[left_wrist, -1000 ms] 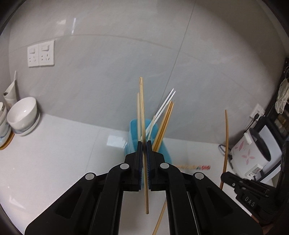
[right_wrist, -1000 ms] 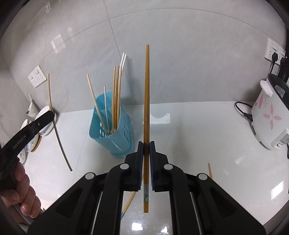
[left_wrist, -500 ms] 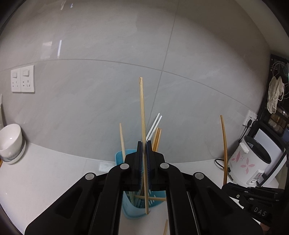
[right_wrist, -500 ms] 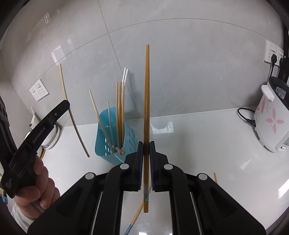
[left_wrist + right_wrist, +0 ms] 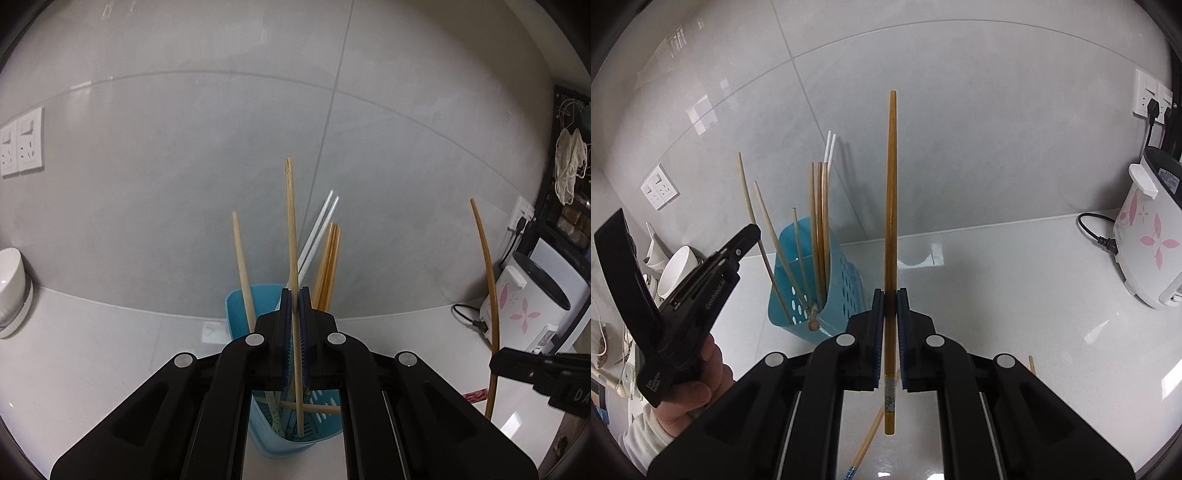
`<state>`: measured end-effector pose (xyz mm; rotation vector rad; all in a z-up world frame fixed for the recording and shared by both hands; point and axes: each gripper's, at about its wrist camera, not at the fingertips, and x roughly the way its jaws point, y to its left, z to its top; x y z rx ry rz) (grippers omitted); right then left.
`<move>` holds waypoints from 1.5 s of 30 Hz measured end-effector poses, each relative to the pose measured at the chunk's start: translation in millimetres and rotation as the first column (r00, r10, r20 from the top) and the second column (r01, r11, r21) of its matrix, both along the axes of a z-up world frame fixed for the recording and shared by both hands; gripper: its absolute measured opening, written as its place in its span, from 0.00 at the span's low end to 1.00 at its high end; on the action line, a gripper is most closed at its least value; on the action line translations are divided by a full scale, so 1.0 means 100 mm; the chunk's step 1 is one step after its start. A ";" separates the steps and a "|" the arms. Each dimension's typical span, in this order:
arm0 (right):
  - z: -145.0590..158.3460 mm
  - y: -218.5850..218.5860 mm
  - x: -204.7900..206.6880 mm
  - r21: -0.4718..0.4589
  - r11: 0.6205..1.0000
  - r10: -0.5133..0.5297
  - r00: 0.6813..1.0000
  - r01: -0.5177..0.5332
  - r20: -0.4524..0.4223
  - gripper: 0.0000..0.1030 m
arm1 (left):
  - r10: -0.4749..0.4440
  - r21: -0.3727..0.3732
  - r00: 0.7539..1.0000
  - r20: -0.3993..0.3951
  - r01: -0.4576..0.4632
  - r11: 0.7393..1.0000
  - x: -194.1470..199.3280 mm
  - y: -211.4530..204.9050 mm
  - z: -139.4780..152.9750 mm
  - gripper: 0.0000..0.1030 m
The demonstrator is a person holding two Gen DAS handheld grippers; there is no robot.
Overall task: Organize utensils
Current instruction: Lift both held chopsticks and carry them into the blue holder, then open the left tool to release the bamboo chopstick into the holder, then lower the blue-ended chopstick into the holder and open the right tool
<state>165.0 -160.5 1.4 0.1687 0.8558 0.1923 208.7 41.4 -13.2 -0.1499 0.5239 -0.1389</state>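
The left gripper (image 5: 294,325), clamped on a pale bamboo chopstick (image 5: 291,229), holds its tip inside the blue utensil basket (image 5: 846,273) among several chopsticks. The right gripper (image 5: 891,328) grips a darker chopstick (image 5: 891,192); two more lie on the counter (image 5: 1015,280).

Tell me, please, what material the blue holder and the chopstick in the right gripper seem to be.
Blue holder: probably moulded plastic, smooth, evenly coloured, with punched oval holes. Chopstick in the right gripper: likely bamboo or wood, golden brown with a slight sheen, perhaps lacquered; a pale patterned band near its lower end.
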 end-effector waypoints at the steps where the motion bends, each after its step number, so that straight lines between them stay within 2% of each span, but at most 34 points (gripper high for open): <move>1: -0.01 0.00 0.01 -0.001 1.000 0.000 1.000 0.000 -0.001 0.06 | -0.004 0.008 1.000 -0.006 0.004 1.000 0.01 -0.01 -0.04 0.03; 8: -0.04 0.00 0.04 -0.004 1.000 -0.001 1.000 0.001 -0.006 0.06 | -0.030 0.017 0.999 -0.039 0.030 0.999 0.04 -0.02 -0.19 0.04; 11: 0.01 0.01 0.03 -0.003 1.000 0.005 1.000 -0.005 0.012 0.06 | -0.039 0.035 0.998 -0.046 0.040 0.999 0.02 -0.03 -0.17 0.08; 12: 0.03 0.01 0.02 0.000 1.000 0.006 1.000 -0.006 0.021 0.06 | -0.038 0.043 0.998 -0.049 0.040 0.998 0.00 -0.03 -0.16 0.12; 14: 0.09 0.01 0.01 0.009 1.000 0.011 0.999 -0.011 0.037 0.06 | -0.033 0.053 0.998 -0.060 0.036 0.998 -0.01 -0.02 -0.13 0.31; 16: 0.15 0.00 0.00 0.015 1.000 0.015 0.998 -0.016 0.056 0.06 | -0.016 0.061 0.997 -0.081 0.021 0.998 -0.04 -0.01 -0.09 0.38; 17: 0.18 0.01 -0.01 0.022 1.000 0.018 0.998 -0.019 0.067 0.06 | -0.002 0.077 0.995 -0.097 0.009 0.997 -0.05 0.01 -0.07 0.48; 21: 0.36 0.06 -0.04 0.032 0.999 0.035 0.991 -0.040 0.126 0.06 | 0.054 0.123 0.986 -0.158 -0.035 0.992 -0.14 0.09 0.01 0.60; 24: 0.47 0.11 -0.04 0.041 0.997 0.053 0.986 -0.060 0.159 0.06 | 0.061 0.115 0.979 -0.194 -0.039 0.993 -0.20 0.17 0.06 0.70; 26: 0.53 0.16 -0.03 0.047 0.996 0.062 0.982 -0.071 0.179 0.06 | 0.066 0.120 0.975 -0.213 -0.041 0.992 -0.22 0.20 0.09 0.80; 29: 0.59 0.25 0.02 0.059 0.995 0.069 0.977 -0.082 0.201 0.06 | 0.086 0.132 0.971 -0.222 -0.058 0.990 -0.28 0.28 0.13 0.89; 34: 0.58 0.43 0.07 0.079 0.992 0.076 0.966 -0.098 0.246 0.06 | 0.119 0.136 0.965 -0.234 -0.089 0.987 -0.31 0.40 0.17 0.94; 39: 0.48 0.63 0.17 0.079 0.993 0.060 0.954 -0.087 0.293 0.06 | 0.148 0.139 0.957 -0.249 -0.116 0.984 -0.31 0.54 0.16 0.94; 45: 0.30 0.82 0.30 0.076 0.994 0.053 0.950 -0.080 0.307 0.06 | 0.187 0.138 0.946 -0.266 -0.155 0.978 -0.34 0.75 0.14 0.94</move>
